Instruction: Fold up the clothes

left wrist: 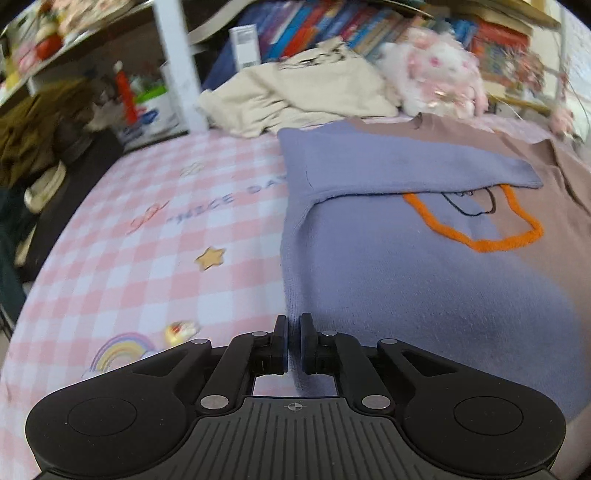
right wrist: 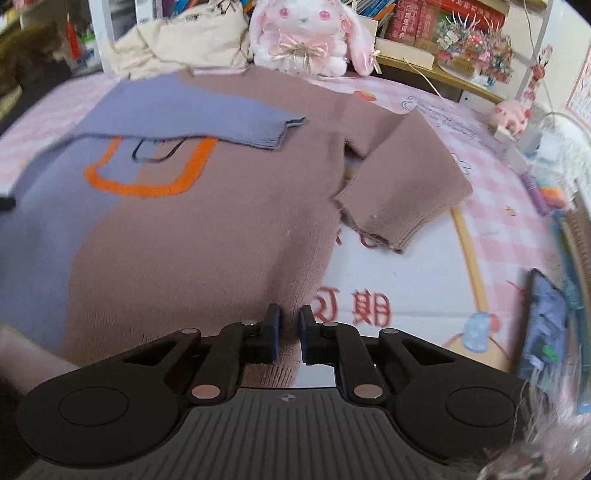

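A knit sweater, half lavender and half brown with an orange outline on the chest, lies flat on the bed [left wrist: 424, 266] [right wrist: 207, 229]. Its lavender sleeve [left wrist: 406, 166] [right wrist: 192, 114] is folded across the chest. The brown sleeve [right wrist: 402, 184] lies out to the right. My left gripper [left wrist: 293, 332] is shut on the sweater's lower left hem edge. My right gripper [right wrist: 289, 328] is shut on the lower right hem edge.
The pink checked bedsheet [left wrist: 147, 240] [right wrist: 480, 229] lies under the sweater. A cream garment [left wrist: 295, 92] [right wrist: 192, 40] and a white plush rabbit [right wrist: 306, 33] sit at the far edge. Books [left wrist: 332, 26] line the shelf behind. A blue item [right wrist: 546, 325] lies at the right.
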Available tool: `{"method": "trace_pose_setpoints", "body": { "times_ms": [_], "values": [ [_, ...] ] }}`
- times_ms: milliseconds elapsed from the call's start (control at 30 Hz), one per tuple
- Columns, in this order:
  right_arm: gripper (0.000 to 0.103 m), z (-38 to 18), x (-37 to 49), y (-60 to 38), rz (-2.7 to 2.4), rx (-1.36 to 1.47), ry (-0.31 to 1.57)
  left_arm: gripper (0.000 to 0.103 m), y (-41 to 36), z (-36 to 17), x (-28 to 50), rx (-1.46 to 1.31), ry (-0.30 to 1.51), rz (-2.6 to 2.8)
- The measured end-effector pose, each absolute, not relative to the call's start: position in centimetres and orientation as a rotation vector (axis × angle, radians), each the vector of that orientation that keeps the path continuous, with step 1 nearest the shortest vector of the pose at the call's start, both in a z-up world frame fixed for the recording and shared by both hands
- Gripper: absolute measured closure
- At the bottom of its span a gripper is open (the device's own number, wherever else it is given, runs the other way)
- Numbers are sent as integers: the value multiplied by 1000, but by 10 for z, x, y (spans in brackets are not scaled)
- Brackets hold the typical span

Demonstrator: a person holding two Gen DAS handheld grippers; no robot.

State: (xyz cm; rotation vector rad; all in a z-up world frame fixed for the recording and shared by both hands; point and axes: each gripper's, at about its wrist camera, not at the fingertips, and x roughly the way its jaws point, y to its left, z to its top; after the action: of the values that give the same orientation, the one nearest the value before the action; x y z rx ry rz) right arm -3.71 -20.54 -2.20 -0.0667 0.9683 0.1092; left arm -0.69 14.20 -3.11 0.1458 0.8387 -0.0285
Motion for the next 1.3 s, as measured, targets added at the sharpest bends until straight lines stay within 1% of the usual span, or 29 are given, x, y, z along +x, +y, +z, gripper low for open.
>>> {"method": "trace_pose_setpoints", "body": {
  "times_ms": [100,133,300,333,367,467,567,733,900,1100,1133,1167,1200,1233,1300],
  "values": [
    [92,-23,-33,-205,112,-60,951,97,135,-31,-8,232,840,-53],
    [92,-23,-33,-205,116,-63,947,93,133,-31,-7,243,841,-45],
    [91,-22,-33,-207,122,-28,948,86,121,-21,-1,291,816,14],
    [91,-22,-34,-204,129,-37,949,81,115,-15,1,313,782,20],
    [91,-22,-34,-201,139,-47,950,74,107,-10,2,336,748,19],
    [91,-23,-37,-197,161,-55,943,61,75,4,10,398,642,-68],
    [91,-24,-39,-200,171,-46,934,60,35,8,24,436,612,-223],
    [90,-24,-42,-202,216,-48,931,60,-42,-12,46,590,551,-451],
    [90,-25,-48,-204,261,-36,927,60,-90,-37,63,722,531,-512],
    [87,-26,-47,-208,278,-26,916,62,-120,-60,77,823,521,-512],
    [86,-26,-48,-208,279,-22,915,71,-123,-62,77,839,508,-504],
    [86,-26,-48,-209,280,-17,915,88,-125,-64,78,851,502,-496],
    [86,-26,-48,-209,281,-14,916,96,-124,-66,81,853,519,-484],
    [86,-26,-48,-209,281,-11,917,99,-123,-67,84,850,532,-474],
    [86,-26,-48,-210,280,-6,919,99,-106,-54,89,783,525,-441]
  ]
}}
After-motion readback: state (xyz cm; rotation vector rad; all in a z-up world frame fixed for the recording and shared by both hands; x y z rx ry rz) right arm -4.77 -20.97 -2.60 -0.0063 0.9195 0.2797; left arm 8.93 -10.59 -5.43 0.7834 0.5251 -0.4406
